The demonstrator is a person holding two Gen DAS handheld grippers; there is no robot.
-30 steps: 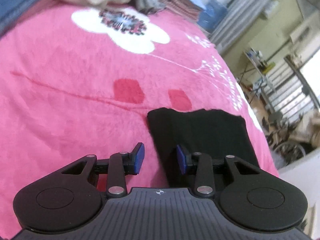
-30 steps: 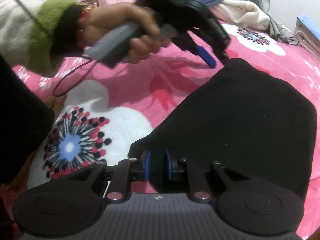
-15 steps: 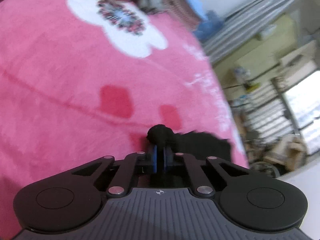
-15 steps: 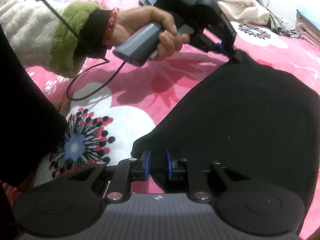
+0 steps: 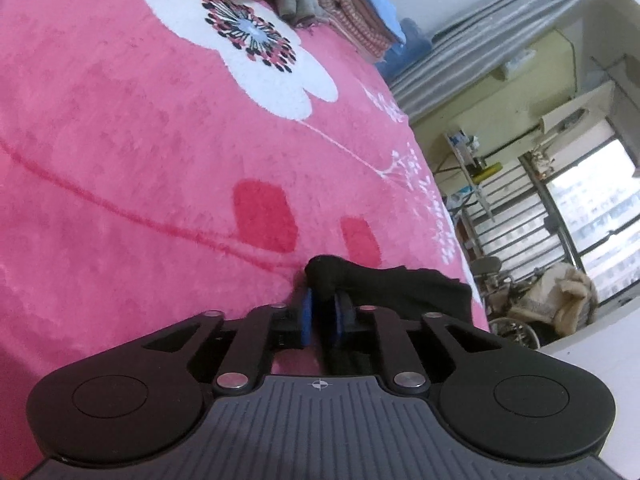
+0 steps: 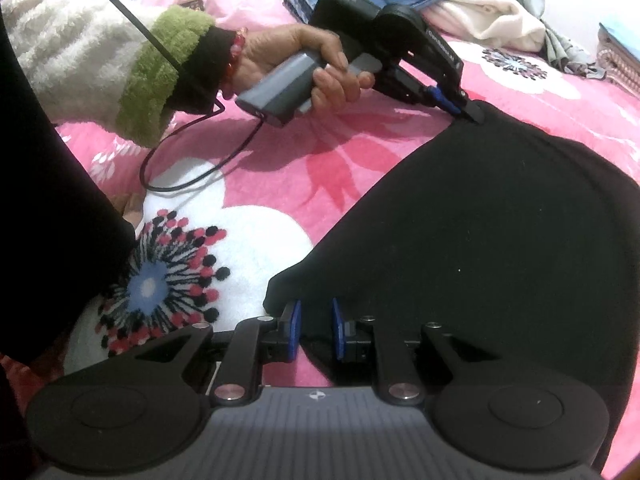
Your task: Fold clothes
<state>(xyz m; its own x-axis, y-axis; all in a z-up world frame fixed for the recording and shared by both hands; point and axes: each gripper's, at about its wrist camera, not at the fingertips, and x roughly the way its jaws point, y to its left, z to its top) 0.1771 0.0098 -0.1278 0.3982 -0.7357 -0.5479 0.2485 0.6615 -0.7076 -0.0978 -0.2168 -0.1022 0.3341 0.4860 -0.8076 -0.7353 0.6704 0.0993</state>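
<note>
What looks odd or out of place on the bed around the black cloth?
Nothing is spilled or damaged. The black cloth lies partly flat on the pink blanket, each near corner pinched by a gripper. Unfolded clothes are heaped at the far edge.

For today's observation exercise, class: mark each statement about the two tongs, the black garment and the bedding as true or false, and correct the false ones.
1. The left tongs are shut on a corner of the black garment. True.
2. The right tongs hold nothing. False: black cloth sits between their blue pads, gripped at the garment's near edge.
3. The garment lies on a plain white sheet. False: it lies on a pink blanket printed with flowers.
4. Other clothes are piled at the far end of the bed. True.
5. The hand on the left tongs is gloved. False: it is bare, with a bead bracelet at the wrist.
</note>
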